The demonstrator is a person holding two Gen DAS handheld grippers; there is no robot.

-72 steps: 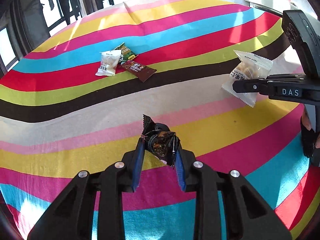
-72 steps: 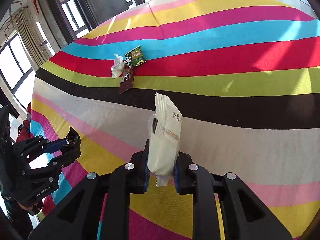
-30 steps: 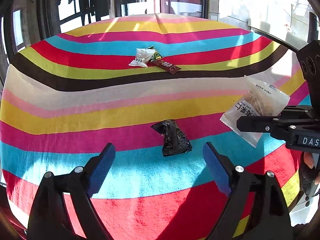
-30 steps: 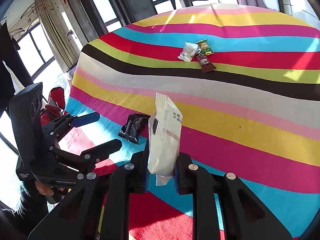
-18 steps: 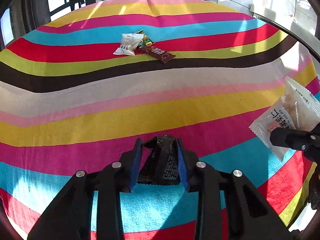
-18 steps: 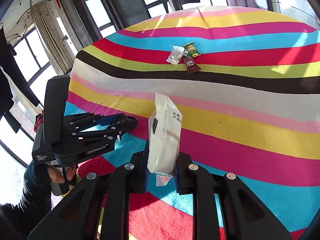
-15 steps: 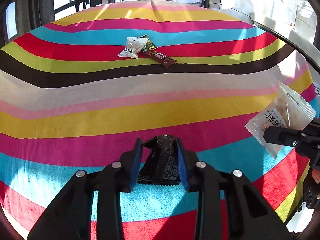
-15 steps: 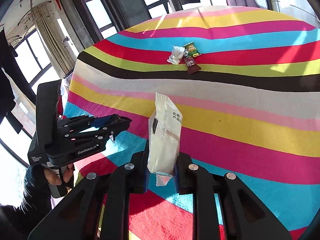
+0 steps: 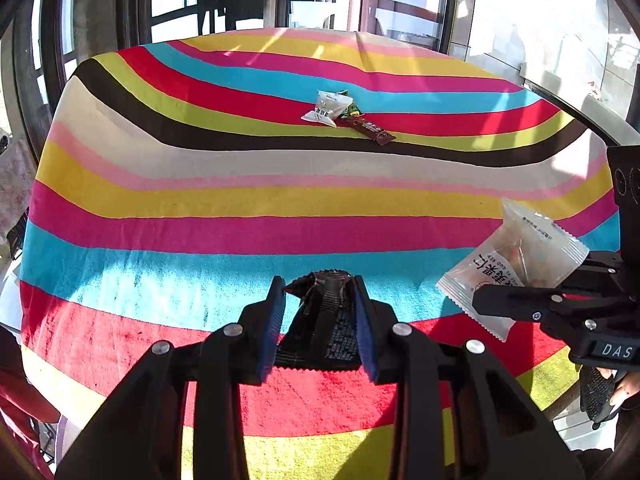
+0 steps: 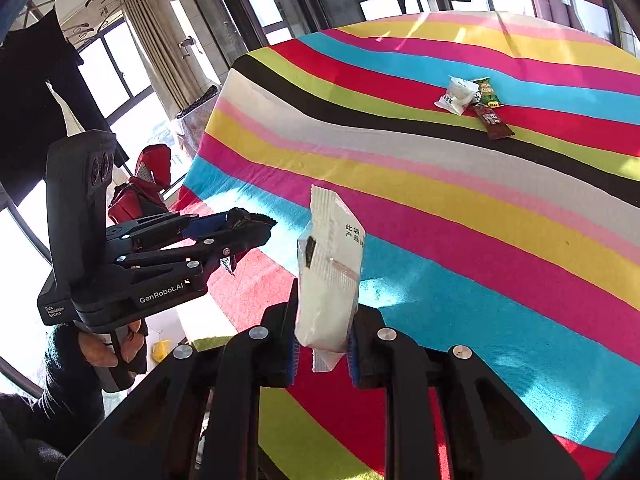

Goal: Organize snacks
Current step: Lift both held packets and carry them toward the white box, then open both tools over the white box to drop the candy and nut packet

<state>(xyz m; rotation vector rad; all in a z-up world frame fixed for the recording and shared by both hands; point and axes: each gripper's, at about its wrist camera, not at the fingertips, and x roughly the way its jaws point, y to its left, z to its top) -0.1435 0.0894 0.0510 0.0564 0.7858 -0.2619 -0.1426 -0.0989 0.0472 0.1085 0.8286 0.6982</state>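
Down the left wrist view, the left gripper (image 9: 320, 312) is clamped on the dark snack pack (image 9: 324, 320), lifted. Over on the right wrist view, the right gripper (image 10: 322, 344) pinches the white packet (image 10: 330, 280). Looks mid-carry; next both probably go to the far snack pile (image 10: 472, 100).

"GenRobot.AI" stands on the left gripper (image 10: 256, 226); "DAS" on the right gripper (image 9: 516, 306); the packets' print is unreadable.
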